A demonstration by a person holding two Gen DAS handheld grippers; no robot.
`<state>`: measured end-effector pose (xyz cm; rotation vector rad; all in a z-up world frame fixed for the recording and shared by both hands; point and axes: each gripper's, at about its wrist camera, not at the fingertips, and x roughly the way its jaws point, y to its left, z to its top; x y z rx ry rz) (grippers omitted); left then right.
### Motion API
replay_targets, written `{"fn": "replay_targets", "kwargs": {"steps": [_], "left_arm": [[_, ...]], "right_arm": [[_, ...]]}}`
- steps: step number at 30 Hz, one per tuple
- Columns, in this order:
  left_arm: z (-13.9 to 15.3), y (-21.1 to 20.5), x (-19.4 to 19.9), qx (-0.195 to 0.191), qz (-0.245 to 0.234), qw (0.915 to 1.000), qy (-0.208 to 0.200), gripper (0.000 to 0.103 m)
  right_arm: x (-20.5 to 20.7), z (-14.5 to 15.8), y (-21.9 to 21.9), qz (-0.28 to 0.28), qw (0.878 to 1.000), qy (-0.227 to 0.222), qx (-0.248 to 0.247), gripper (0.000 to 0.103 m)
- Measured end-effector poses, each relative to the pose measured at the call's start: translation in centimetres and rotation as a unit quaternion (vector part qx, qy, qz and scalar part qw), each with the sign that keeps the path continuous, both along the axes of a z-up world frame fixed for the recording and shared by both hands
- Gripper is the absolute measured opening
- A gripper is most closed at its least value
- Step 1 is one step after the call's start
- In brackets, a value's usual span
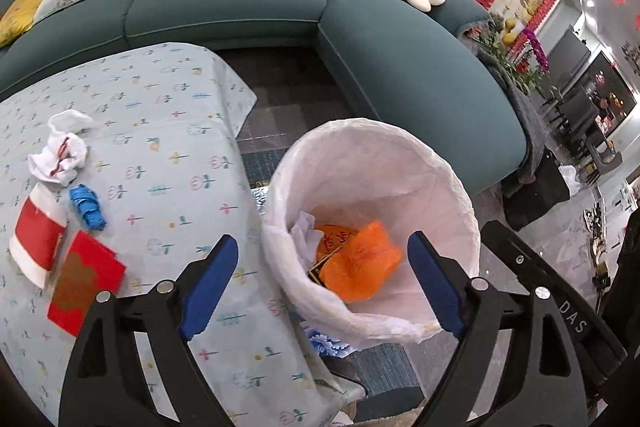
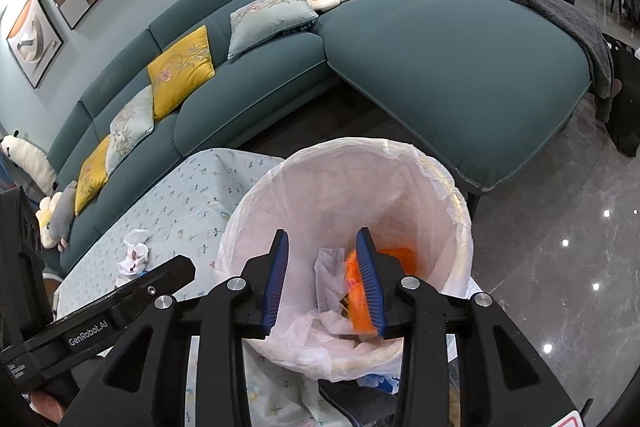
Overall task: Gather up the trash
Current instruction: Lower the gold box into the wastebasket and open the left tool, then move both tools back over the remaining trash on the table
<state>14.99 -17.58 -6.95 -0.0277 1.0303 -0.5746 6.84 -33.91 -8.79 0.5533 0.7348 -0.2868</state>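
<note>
A trash bin lined with a white bag (image 1: 400, 147) stands on the floor beside the table and also shows in the right wrist view (image 2: 320, 179). Inside lie an orange crumpled wrapper (image 1: 360, 263), white tissue (image 1: 306, 235) and a dark box. My left gripper (image 1: 320, 263) is open and empty, above the bin's near rim. My right gripper (image 2: 322, 259) is open and empty, above the bin's mouth. On the table lie a crumpled white tissue (image 1: 60, 155), a blue crumpled wrapper (image 1: 88, 207), a red-and-white paper cup (image 1: 36, 239) on its side and a red envelope (image 1: 84, 279).
The table has a light blue flowered cloth (image 1: 160, 131). A teal corner sofa (image 1: 280, 3) with cushions, flower pillows and a plush bear curves behind. Glossy grey floor (image 2: 560, 247) lies to the right. A patterned rug (image 1: 264, 163) lies under the bin.
</note>
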Motion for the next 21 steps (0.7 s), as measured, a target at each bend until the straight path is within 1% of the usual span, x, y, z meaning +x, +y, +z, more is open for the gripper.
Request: {"fn": "replay_targets", "kwargs": {"steps": [4,8,15,21], "left_arm": [[0.4,1.5,-0.3,0.000,0.018,0.9998,-0.005,0.082],[1.0,3.4,-0.4,0.000,0.041,0.9991,-0.010,0.082],[1.6,8.4,-0.6,-0.002,0.088,0.9960,-0.010,0.082],[1.6,13.6,-0.8,0.001,0.130,0.9915,-0.010,0.082]], "right_arm": [[0.0,0.7,1.2,0.010,1.000,-0.002,-0.005,0.035],[0.0,1.5,2.8,0.024,1.000,-0.004,-0.011,0.040],[0.3,2.1,6.9,0.061,0.998,0.000,-0.017,0.042],[0.5,2.5,10.9,0.091,0.996,0.004,-0.023,0.049]]}}
